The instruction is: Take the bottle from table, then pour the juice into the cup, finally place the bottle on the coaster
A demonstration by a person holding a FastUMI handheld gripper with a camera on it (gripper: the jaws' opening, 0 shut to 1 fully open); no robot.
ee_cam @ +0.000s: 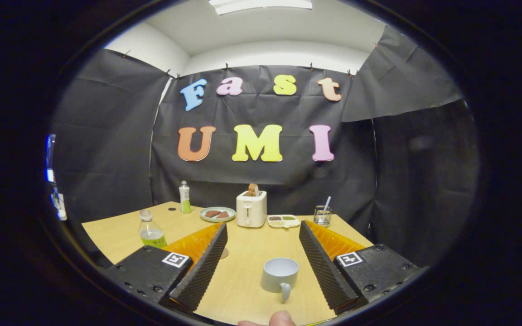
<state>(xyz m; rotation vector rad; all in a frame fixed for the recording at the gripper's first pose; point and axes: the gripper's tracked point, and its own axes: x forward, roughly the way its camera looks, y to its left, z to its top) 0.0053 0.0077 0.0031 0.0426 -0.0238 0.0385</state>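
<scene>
Fingers spread wide, holding nothing. Bottle standing upright on the surface, long axis vertical, cap on top, a green-yellow liquid in its lower part. Taken from the cup as landmark: bottle well to the left of the cup and farther back, outside the left finger, partly behind the body of that finger and not in the gap. Cup itself between the two fingers, closer to the right one, upright, mouth open upward, handle turned toward the camera. A round flat piece, probably the coaster, just left of the cup and half hidden behind the left finger; not sure of its full outline.

Judged from this: first step not yet done, bottle not taken. Coming move likely a swing of the fingers to the left and forward, to bring the gap around the bottle's body from the side, with the cup left untouched. Risk of knocking the bottle with the left finger's outer side if turned too little.

Beyond the cup: toaster, plate, a second, slimmer bottle.
</scene>
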